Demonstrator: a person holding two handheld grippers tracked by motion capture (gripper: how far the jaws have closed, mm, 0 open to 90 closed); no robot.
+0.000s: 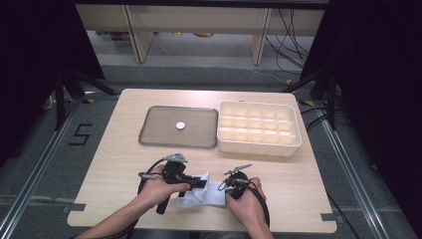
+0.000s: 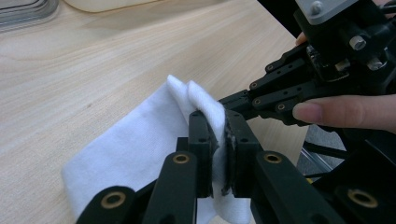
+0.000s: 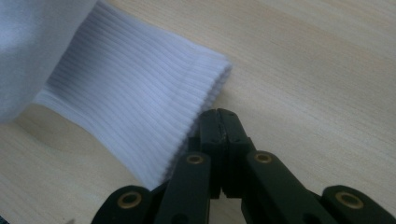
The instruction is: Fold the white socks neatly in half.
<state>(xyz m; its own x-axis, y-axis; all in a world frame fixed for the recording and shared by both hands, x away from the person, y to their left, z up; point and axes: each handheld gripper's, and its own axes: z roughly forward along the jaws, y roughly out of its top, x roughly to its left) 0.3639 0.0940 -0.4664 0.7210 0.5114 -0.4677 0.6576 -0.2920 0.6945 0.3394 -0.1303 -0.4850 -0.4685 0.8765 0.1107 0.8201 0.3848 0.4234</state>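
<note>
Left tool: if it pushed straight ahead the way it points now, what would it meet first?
Likely the right tool, just beyond the white sock that the left tool pinches; depth is hard to judge.

The light wooden table point(image 1: 124, 164) stood on grey floor point(image 1: 30, 169); pale shelving point(image 1: 199, 25) at 12 o'clock, black curtains point(image 1: 30, 45) at 9 and 3 o'clock.

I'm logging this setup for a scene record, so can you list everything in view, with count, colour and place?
sock: one, white, near table edge between the two hands
tray: one, grey, flat, middle of table
disc: one, white, small, on the tray
organiser box: one, cream, many compartments, right of tray
table: one, light wood
left gripper: black, jaws pinching a fold of the sock
right gripper: black, jaws closed beside the sock's ribbed cuff
</note>
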